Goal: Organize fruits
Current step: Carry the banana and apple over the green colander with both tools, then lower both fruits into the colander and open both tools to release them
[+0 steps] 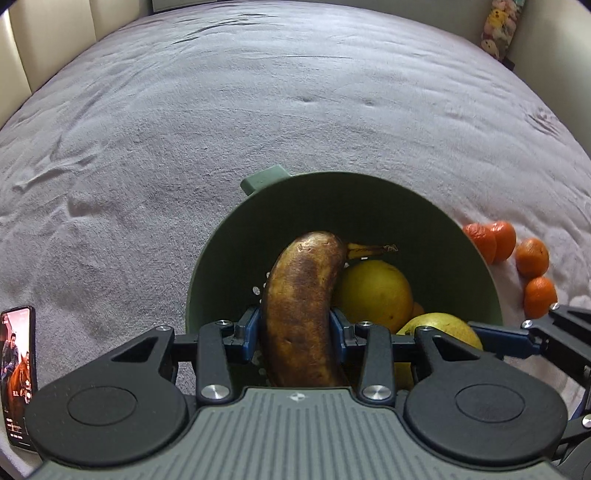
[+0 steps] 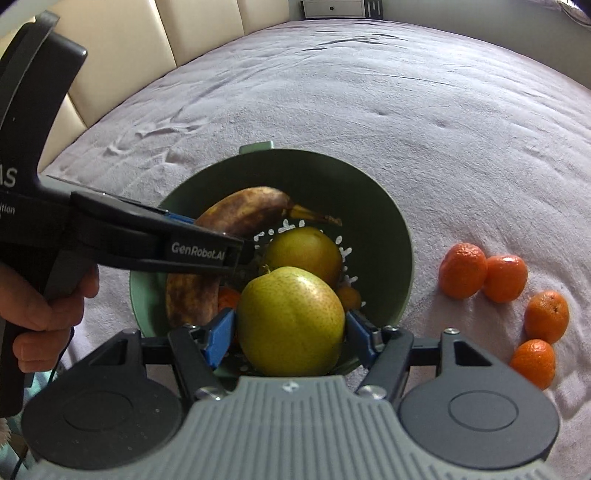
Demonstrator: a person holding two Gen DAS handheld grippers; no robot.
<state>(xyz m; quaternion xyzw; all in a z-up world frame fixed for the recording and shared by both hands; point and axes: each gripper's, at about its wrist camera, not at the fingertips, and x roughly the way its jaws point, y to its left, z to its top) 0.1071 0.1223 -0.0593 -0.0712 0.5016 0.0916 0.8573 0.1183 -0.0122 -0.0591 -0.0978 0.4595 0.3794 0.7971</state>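
A green colander bowl [image 1: 369,199] stands on the grey bed cover; it also shows in the right wrist view [image 2: 391,236]. My left gripper [image 1: 295,328] is shut on a brown overripe banana [image 1: 301,306] and holds it over the bowl; the banana also shows in the right wrist view [image 2: 243,210]. My right gripper [image 2: 290,326] is shut on a green pear [image 2: 290,317] at the bowl's near side; the pear also shows in the left wrist view [image 1: 443,326]. A yellow round fruit [image 1: 376,288] lies inside the bowl. Several tangerines [image 2: 506,277] lie on the cover right of the bowl.
A phone [image 1: 18,376] with a lit screen lies at the left on the bed cover [image 1: 221,129]. A cream headboard [image 2: 147,55] runs along the far left. A plush toy [image 1: 498,26] sits at the far right corner.
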